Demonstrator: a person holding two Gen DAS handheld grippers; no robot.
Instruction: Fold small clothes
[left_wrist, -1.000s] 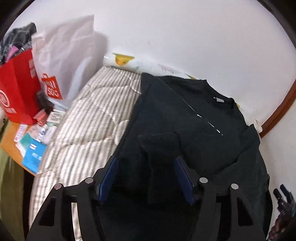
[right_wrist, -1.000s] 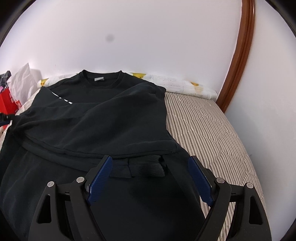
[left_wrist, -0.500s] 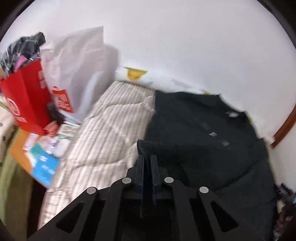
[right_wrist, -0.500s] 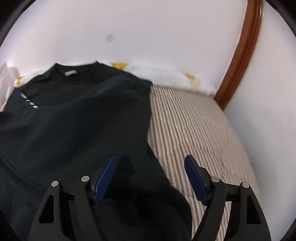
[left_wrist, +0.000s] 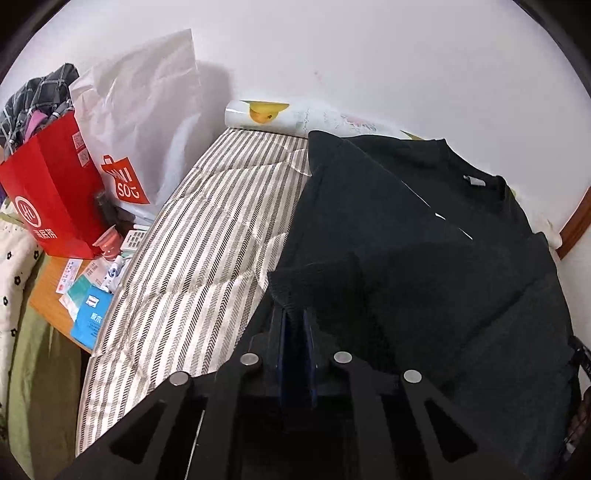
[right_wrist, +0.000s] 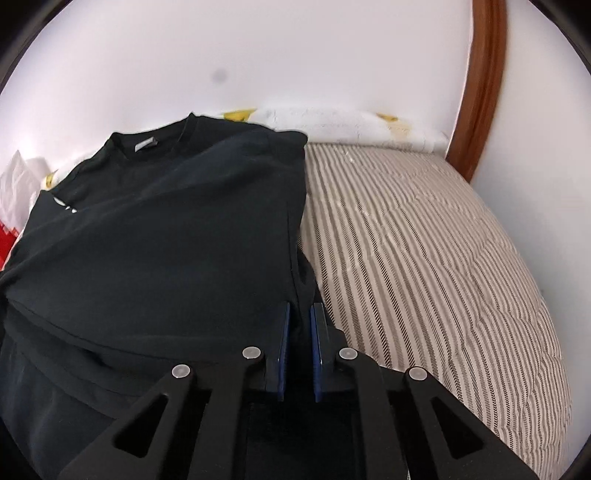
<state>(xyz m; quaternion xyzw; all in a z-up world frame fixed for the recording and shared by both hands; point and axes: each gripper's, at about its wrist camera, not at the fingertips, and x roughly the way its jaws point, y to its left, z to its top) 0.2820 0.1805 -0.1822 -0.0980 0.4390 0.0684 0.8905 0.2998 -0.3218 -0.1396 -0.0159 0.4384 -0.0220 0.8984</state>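
Note:
A black sweatshirt (left_wrist: 424, 236) lies on a striped bed, collar toward the wall, sleeves folded in over the body. It also shows in the right wrist view (right_wrist: 166, 236). My left gripper (left_wrist: 295, 317) is shut on the ribbed cuff (left_wrist: 291, 284) of the left sleeve and holds it slightly raised. My right gripper (right_wrist: 300, 314) is shut on the black fabric at the sweatshirt's right edge, near the bed surface.
The striped mattress (left_wrist: 207, 243) lies bare left of the shirt and also to its right (right_wrist: 424, 258). A red bag (left_wrist: 51, 195), a white shopping bag (left_wrist: 144, 122) and small boxes (left_wrist: 92, 295) crowd a side table at left. A wooden frame (right_wrist: 484, 85) stands at right.
Both grippers have closed from wide open. The left shut on the sleeve cuff first, the right shut on the shirt's right edge after moving to it.

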